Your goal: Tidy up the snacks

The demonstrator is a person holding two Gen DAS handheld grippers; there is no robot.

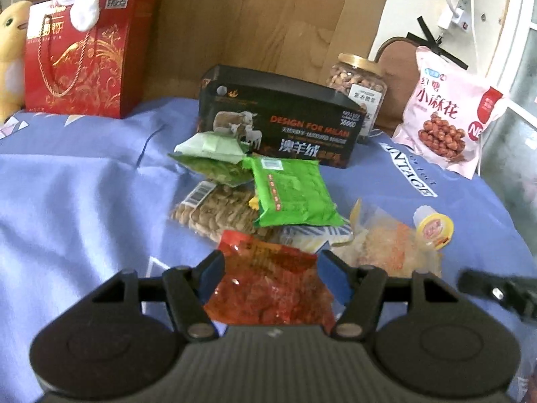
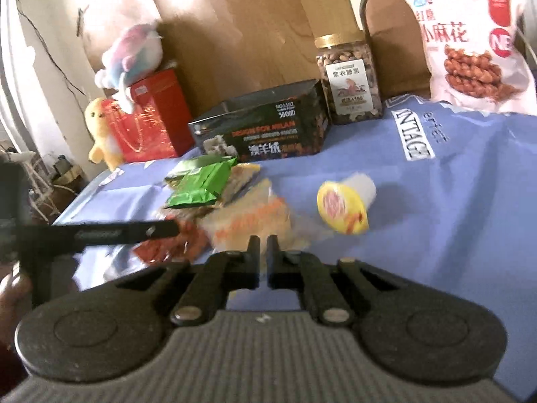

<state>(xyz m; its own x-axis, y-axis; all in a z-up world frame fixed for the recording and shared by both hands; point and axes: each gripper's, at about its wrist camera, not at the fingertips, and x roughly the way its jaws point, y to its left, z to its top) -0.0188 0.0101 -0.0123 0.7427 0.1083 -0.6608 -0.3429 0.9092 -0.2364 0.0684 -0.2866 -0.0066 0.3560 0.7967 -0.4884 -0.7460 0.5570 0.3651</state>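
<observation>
Found the red packet in front of the black box, long axis running toward that box. Saw it straddled by the left tool, pads at both edges; could not tell whether pinched or merely flanked. Noted the right tool clenched on nothing, farther from the packet.

Biscuit pack half buried under green packet, pink bag cropped at top
</observation>
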